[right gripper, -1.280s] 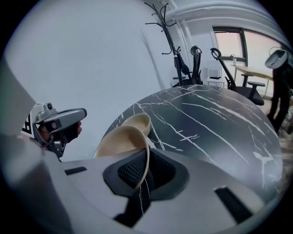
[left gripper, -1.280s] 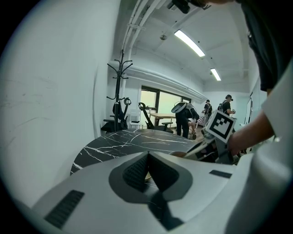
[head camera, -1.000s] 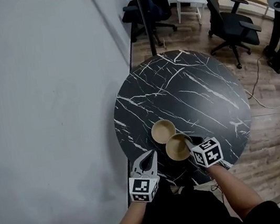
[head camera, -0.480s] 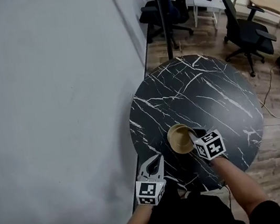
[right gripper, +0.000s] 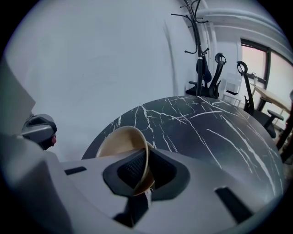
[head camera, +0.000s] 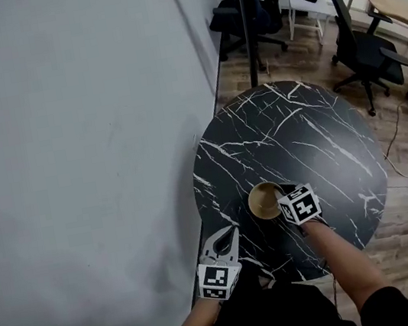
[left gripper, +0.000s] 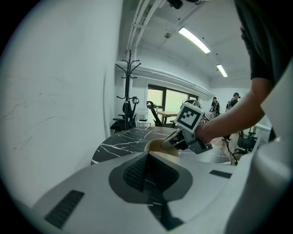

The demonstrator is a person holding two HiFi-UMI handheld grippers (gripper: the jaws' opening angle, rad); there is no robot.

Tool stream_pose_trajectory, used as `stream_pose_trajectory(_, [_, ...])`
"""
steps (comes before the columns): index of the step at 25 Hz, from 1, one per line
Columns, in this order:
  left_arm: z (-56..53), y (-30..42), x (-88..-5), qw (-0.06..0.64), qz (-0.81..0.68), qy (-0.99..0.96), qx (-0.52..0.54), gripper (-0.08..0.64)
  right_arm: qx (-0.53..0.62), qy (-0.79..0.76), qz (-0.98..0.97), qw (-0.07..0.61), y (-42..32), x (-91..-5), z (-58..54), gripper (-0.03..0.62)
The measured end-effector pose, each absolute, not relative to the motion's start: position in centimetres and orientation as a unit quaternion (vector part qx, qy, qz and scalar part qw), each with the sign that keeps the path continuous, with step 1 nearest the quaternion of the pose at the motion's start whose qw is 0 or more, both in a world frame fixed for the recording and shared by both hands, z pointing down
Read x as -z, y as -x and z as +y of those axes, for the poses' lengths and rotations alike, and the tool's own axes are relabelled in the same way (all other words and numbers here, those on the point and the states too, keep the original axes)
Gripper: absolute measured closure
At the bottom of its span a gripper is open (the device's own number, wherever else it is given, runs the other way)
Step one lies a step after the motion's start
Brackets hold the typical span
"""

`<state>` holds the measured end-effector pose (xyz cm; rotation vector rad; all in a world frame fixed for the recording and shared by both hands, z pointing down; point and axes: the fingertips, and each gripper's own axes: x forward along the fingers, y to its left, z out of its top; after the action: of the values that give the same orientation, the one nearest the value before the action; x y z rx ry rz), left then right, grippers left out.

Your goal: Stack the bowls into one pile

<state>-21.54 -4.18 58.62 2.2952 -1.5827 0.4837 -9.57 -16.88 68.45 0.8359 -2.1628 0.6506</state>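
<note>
A tan bowl (head camera: 263,199) sits near the front of the round black marble table (head camera: 301,142). My right gripper (head camera: 280,201) is shut on its right rim. In the right gripper view the thin rim of the bowl (right gripper: 121,141) runs tilted between the pads of the right gripper (right gripper: 145,176). Only one bowl outline shows in the head view, and a second bowl cannot be made out under it. My left gripper (head camera: 229,231) hangs shut and holds nothing at the table's front left edge. In its own view the left gripper (left gripper: 146,155) points at the bowl (left gripper: 158,146).
A white wall (head camera: 69,142) runs close along the table's left side. Beyond the table stand a coat stand (head camera: 246,20) and office chairs (head camera: 359,47), with a wooden desk (head camera: 386,0) at the far right. A cable (head camera: 404,156) lies on the wooden floor.
One second ago two bowls lay side by side. My right gripper carried its bowl up and left over the other, so one outline shows now. The left gripper hardly moved.
</note>
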Motion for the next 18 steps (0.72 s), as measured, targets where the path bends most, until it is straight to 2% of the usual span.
stream_pose_trajectory(4, [-4.2,21.4,-58.7,0.156,-0.548,-0.804,-0.172,0.548,-0.254,-0.321,-0.838,0.361,9.6,-69.0,-16.9,0.541])
stream_pose_trajectory(9, [-4.4,21.0,-58.7,0.143,-0.537,-0.812,-0.182,0.548,-0.239,-0.327,-0.844,0.352,9.3,-68.8,-17.4,0.476])
stream_pose_trajectory(18, [-4.8,20.2,-57.9,0.139,-0.535,-0.815,-0.175,0.548,-0.218,-0.351,-0.857,0.306,7.7,-65.2,-16.8,0.492])
